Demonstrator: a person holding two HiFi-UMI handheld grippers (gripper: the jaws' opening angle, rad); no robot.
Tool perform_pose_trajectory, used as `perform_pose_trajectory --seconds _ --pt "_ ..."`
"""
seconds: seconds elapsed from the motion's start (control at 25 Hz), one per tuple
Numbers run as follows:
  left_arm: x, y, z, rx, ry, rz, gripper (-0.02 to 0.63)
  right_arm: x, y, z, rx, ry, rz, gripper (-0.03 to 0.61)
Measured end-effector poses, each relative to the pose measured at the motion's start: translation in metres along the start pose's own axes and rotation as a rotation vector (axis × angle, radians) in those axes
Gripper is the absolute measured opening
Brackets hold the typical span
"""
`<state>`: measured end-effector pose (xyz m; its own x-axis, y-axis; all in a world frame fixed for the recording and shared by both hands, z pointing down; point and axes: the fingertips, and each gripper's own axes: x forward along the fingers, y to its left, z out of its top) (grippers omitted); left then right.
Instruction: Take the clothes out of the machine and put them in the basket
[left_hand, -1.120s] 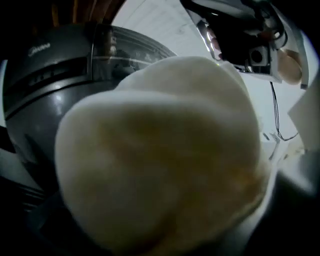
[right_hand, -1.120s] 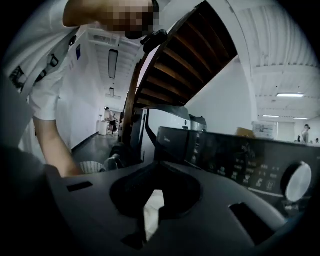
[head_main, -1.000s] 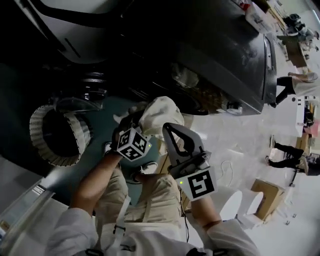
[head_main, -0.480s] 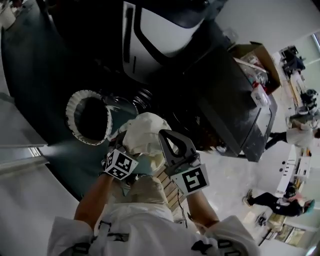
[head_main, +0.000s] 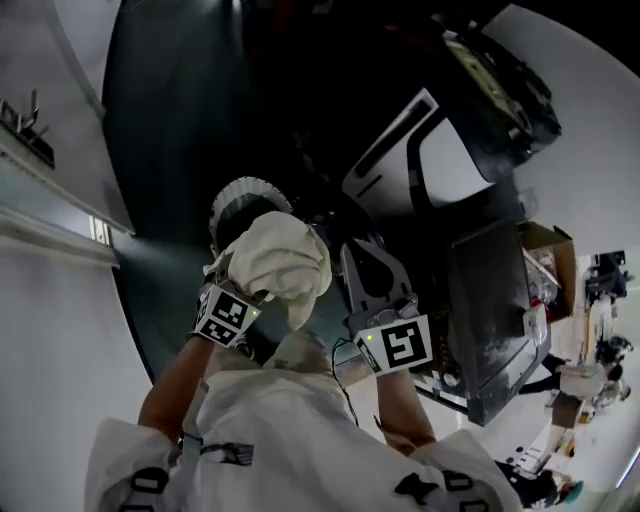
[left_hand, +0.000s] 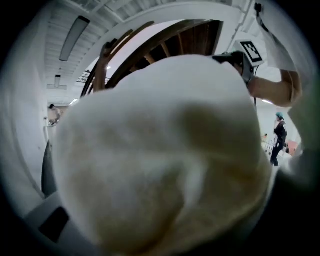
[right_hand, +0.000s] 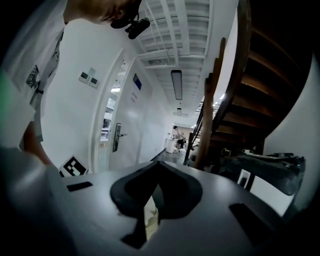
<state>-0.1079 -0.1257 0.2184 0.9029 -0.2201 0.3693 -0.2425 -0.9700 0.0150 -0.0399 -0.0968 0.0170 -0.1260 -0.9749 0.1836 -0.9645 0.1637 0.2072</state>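
A bundled cream garment (head_main: 283, 257) hangs in the air, with my left gripper (head_main: 245, 290) shut on it; its jaws are buried in the cloth. The same garment (left_hand: 165, 160) fills nearly all of the left gripper view. Just behind and below the bundle stands the round white ribbed basket (head_main: 232, 195). The dark washing machine (head_main: 400, 170) with its pale door panel lies to the right. My right gripper (head_main: 352, 255) is beside the garment, its grey jaws (right_hand: 160, 165) meeting at the tip. A sliver of cream shows through the gap between them.
A white wall and ledge (head_main: 50, 250) run down the left. A cardboard box (head_main: 545, 245) and people (head_main: 575, 375) are far off at the right. A wooden staircase (right_hand: 260, 75) and a white door (right_hand: 117, 135) show in the right gripper view.
Both grippers have risen together, carrying the cream garment up and away from the machine. The basket, formerly at the left, now sits right behind the bundle.
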Motion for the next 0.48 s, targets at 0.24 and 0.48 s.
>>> perform_pose_trajectory --seconds 0.24,0.48 --pt "-0.038 0.064 -0.018 -0.209 -0.005 0.207 0.236 0.065 0.016 0.015 -0.013 -0.051 0.191 0.014" --pt "-0.049 0.093 -0.020 -0.302 0.012 0.394 0.237 0.100 0.004 0.006 0.010 -0.085 0.366 0.014"
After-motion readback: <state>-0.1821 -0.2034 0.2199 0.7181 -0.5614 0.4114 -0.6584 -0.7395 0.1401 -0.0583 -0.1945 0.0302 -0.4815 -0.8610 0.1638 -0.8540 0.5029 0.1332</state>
